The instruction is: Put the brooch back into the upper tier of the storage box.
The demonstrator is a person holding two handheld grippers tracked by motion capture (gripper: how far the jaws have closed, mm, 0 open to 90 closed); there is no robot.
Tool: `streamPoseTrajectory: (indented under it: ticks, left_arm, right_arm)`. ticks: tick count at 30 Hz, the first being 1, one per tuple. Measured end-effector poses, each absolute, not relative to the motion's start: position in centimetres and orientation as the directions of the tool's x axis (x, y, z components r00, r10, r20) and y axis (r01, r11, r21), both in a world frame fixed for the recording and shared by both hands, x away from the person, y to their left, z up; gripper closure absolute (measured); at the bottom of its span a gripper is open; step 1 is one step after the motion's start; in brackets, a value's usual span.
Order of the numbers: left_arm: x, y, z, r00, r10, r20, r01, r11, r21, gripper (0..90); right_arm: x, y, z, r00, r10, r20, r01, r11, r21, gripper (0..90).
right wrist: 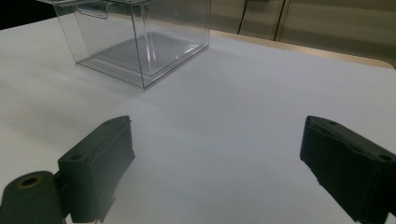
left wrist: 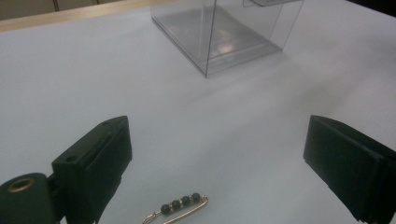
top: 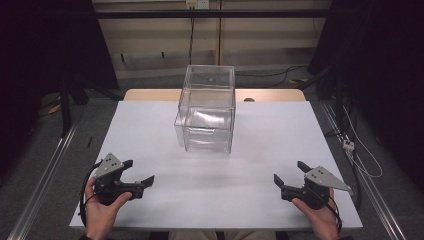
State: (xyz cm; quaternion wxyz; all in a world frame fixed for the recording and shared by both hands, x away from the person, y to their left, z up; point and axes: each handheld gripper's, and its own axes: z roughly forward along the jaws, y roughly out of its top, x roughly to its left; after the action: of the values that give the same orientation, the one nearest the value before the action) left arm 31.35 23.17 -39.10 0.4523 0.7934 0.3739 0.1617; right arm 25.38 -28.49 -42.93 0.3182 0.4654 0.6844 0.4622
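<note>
One white bench [top: 165,130] takes up the middle of the high view, with a strip of bare wood along its far edge. On it stands one clear plastic box [top: 207,107], just above the centre of the frame; it looks like two clear sections stacked, though the seam is hard to read. In the left claw's view the box sits at the top middle, in the right claw's view at the upper left.

Two claws are held low over the bench, one in each hand. The left claw [top: 136,176] is at the lower left of the high view, in the person's left hand [top: 102,207], its two jaws spread wide apart with nothing between them. The right claw [top: 289,173] is at the lower right, in the right hand [top: 322,215], its jaws likewise wide apart and holding nothing.

One small pin [left wrist: 180,208] lies flat on the bench at the bottom centre of the left claw's view, a gold-coloured safety-pin shape carrying four dark beads in a row, between the two jaws and touching neither.
</note>
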Motion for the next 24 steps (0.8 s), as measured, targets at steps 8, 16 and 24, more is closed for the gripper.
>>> streamPoseTrajectory:
  ticks: [8, 16, 24]
  left_arm:
    - [33.0, 23.9, -39.4, 0.685, 0.723, -0.088, 0.469, -0.345, 0.813, 8.0]
    - [34.3, 24.9, -40.2, 0.687, 0.723, -0.073, 0.53, -0.43, 0.731, 14.2]
    - [35.2, 24.9, -41.7, 0.719, 0.686, -0.112, 0.576, -0.498, 0.649, 31.8]
  right_arm:
    - [25.4, -28.4, -43.0, -0.368, 0.93, 0.0, 0.347, 0.137, 0.928, 9.0]
    - [25.3, -28.2, -42.9, -0.368, 0.93, -0.008, 0.348, 0.146, 0.926, 9.1]
    - [25.5, -28.1, -43.0, -0.371, 0.929, -0.014, 0.356, 0.156, 0.921, 9.0]
